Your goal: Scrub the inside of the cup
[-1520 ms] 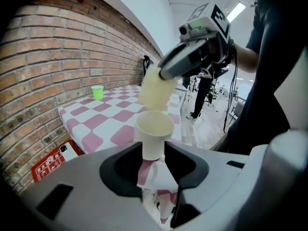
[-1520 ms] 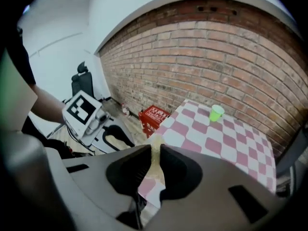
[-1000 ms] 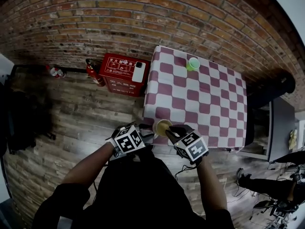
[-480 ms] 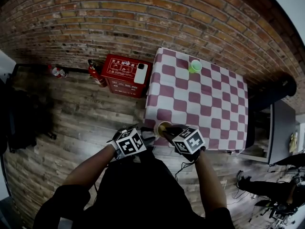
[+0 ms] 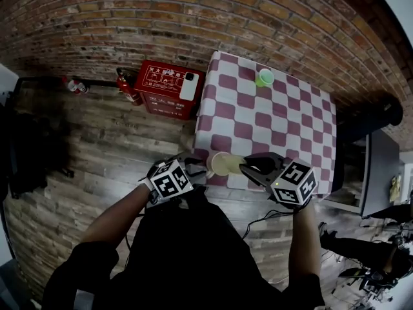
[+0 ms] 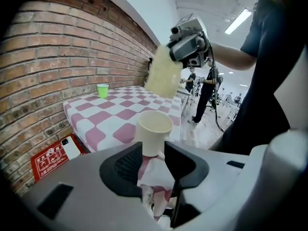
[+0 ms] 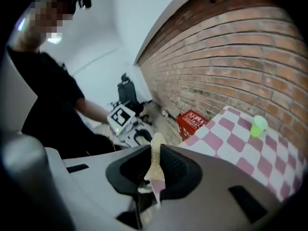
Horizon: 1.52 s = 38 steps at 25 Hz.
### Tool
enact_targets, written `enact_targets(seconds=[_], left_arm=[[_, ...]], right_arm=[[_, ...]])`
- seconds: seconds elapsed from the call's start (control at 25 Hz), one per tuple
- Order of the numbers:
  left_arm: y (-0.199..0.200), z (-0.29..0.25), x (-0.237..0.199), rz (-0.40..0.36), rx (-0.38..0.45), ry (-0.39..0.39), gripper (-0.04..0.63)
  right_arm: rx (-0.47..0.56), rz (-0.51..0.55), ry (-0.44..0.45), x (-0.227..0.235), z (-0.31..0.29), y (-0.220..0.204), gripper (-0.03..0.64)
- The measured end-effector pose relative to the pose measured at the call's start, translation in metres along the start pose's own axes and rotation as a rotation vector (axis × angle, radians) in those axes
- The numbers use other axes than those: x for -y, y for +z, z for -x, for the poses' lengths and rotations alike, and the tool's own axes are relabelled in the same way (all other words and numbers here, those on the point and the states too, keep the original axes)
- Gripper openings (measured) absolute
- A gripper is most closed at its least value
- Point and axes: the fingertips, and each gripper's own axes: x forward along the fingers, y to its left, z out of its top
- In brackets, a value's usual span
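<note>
A cream cup (image 5: 219, 164) sits tipped on its side in my left gripper (image 5: 199, 168), which is shut on its base; in the left gripper view the cup (image 6: 154, 129) stands between the jaws with its mouth pointing away. My right gripper (image 5: 245, 166) is shut on a thin yellow sponge (image 5: 234, 164) just right of the cup's mouth, outside it. From the left gripper view the sponge (image 6: 162, 75) hangs above the cup. The right gripper view shows the sponge (image 7: 156, 162) edge-on between the jaws.
Both grippers hover at the near edge of a pink-and-white checked table (image 5: 284, 128). A green cup (image 5: 264, 77) stands at its far side. On the wooden floor to the left are a red box (image 5: 161, 86) with a phone (image 5: 188, 86) on it and a fire extinguisher (image 5: 127, 88).
My right gripper has drawn back to the right, taking the sponge out of the cup's mouth. The left gripper and cup have hardly moved.
</note>
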Motion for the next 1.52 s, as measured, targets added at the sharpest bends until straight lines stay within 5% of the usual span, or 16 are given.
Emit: enact_targets(seconds=[0.28, 0.56, 0.8, 0.96, 1.16, 1.32, 1.52], left_arm=[[0.002, 0.003, 0.004, 0.016, 0.008, 0.046, 0.149], [-0.007, 0.013, 0.003, 0.055, 0.013, 0.082, 0.149], [-0.004, 0.012, 0.001, 0.046, 0.015, 0.082, 0.149], [0.002, 0.008, 0.002, 0.028, 0.021, 0.067, 0.149], [0.004, 0.006, 0.003, 0.021, 0.024, 0.056, 0.149], [0.003, 0.007, 0.004, 0.016, 0.023, 0.049, 0.149], [0.005, 0.01, 0.003, 0.008, 0.027, 0.044, 0.149]], right_arm=[[-0.36, 0.421, 0.108, 0.0, -0.074, -0.054, 0.071], [-0.513, 0.521, 0.13, 0.013, -0.115, -0.089, 0.069], [-0.461, 0.425, 0.275, -0.009, -0.082, -0.069, 0.07], [-0.244, 0.283, 0.328, -0.024, -0.029, -0.015, 0.069], [-0.017, 0.026, 0.068, 0.0, 0.005, 0.022, 0.071], [-0.057, -0.203, -0.096, 0.008, -0.023, -0.011, 0.071], [-0.105, -0.317, -0.254, 0.025, -0.061, -0.053, 0.071]])
